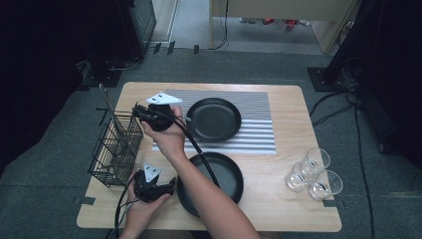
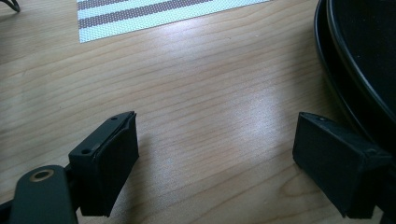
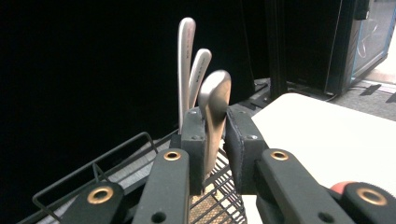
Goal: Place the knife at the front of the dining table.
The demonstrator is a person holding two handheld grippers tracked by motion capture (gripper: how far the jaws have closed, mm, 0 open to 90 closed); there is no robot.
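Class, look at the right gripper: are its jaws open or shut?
Shut: the right gripper has its jaws closed on a metal utensil handle standing in the wire basket.

Right gripper over wire basket; two black pans on table

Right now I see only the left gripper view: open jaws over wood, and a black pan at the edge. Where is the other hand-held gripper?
Observer: The right hand-held gripper is at the wire basket on the table's left side, with its jaws closed on a metal utensil handle.
Operator: Are there more utensils in that basket?
Observer: Yes, two more metal handles stand upright behind the gripped one.
Operator: Is there anything fragile on the table?
Observer: Three clear glasses stand near the right front corner, apart from the near black pan.
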